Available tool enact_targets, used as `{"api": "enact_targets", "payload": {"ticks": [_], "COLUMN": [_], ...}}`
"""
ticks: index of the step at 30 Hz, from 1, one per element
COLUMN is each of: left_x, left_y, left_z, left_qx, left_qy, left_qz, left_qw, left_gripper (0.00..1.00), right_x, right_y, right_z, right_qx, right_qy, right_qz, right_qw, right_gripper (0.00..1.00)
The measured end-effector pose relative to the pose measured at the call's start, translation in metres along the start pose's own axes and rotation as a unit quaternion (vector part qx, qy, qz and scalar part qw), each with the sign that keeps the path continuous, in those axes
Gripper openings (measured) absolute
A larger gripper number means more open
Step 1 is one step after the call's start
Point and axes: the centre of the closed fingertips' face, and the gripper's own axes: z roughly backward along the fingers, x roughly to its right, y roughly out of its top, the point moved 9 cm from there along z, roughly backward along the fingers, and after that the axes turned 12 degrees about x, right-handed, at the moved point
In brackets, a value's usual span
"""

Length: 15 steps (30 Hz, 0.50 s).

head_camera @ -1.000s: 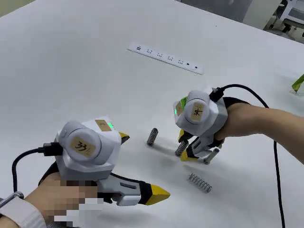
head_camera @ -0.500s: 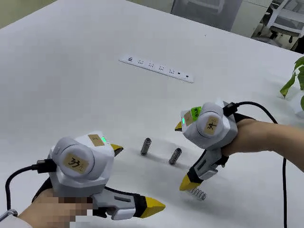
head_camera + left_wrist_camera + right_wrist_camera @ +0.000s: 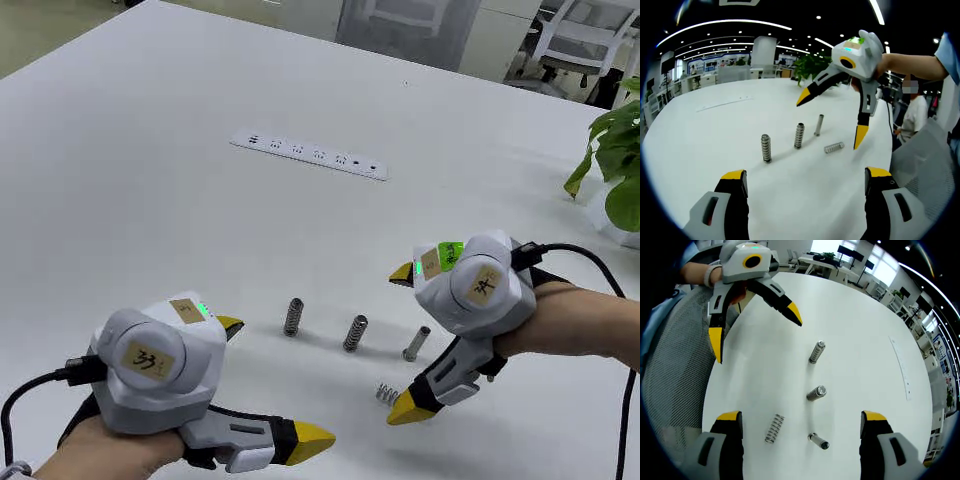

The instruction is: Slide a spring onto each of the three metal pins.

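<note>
One loose spring (image 3: 386, 393): lay flat, its axis along my right gripper's (image 3: 402, 340) reach, beside the bare pin (image 3: 416, 343).
Right gripper: nearer, jaws spread, empty.
Left gripper (image 3: 270, 380): likewise spread.

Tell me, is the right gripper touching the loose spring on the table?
Apart. In the right gripper view the loose spring lies between the open jaws of the right gripper, with bare table on both sides.

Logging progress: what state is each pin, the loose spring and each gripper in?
Left pin: upright, spring on.
Middle pin: upright, spring on.
Right pin: upright, bare.
Loose spring: lying on the table.
Left gripper: open, empty.
Right gripper: open, empty.
</note>
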Motion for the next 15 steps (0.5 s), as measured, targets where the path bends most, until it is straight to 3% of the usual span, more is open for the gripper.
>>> {"api": "enact_targets", "payload": {"ticks": [10,15], "left_x": [0.002,0.003], "left_y": [0.001,0.001], "left_z": [-0.002,-0.002], "left_qx": [0.000,0.001], "left_qy": [0.000,0.002], "left_qz": [-0.005,-0.009], "left_qw": [1.0000,1.0000], "left_gripper": [0.99,0.98], "right_x": [-0.027,-0.036], "right_y": [-0.024,-0.035], "right_z": [0.022,0.032], "right_qx": [0.023,0.044], "right_qy": [-0.042,-0.080], "right_qz": [-0.060,-0.103], "right_qw": [0.9970,0.9905], "right_gripper": [0.99,0.99]}}
